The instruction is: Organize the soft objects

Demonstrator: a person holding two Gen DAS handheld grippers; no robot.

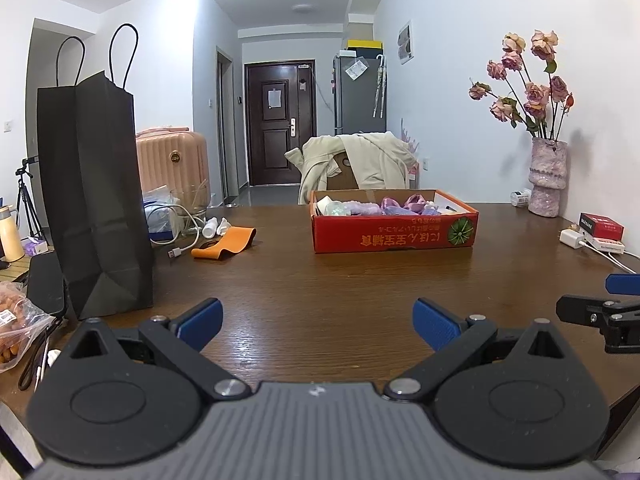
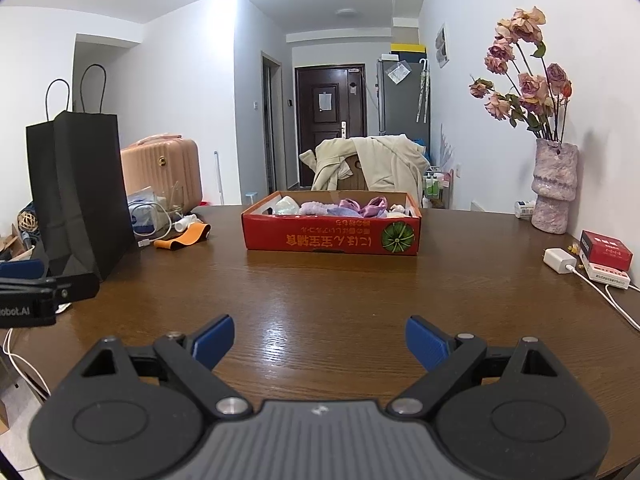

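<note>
A red cardboard box [image 1: 394,228] sits on the brown wooden table [image 1: 320,288], far middle. It holds several soft purple, lilac and white items [image 1: 396,204]. It also shows in the right wrist view [image 2: 332,234], with the soft items [image 2: 348,206] inside. An orange soft band [image 1: 226,244] lies left of the box; it also shows in the right wrist view [image 2: 184,238]. My left gripper [image 1: 318,320] is open and empty over the near table. My right gripper [image 2: 320,340] is open and empty, beside the left one.
A tall black paper bag [image 1: 94,196] stands at the left. Cables, a glass bowl and small bottles [image 1: 188,216] lie behind it. A vase of dried roses [image 1: 547,176], a charger [image 1: 572,238] and red boxes [image 1: 602,226] are at the right. A chair with a coat [image 1: 356,164] stands behind the table.
</note>
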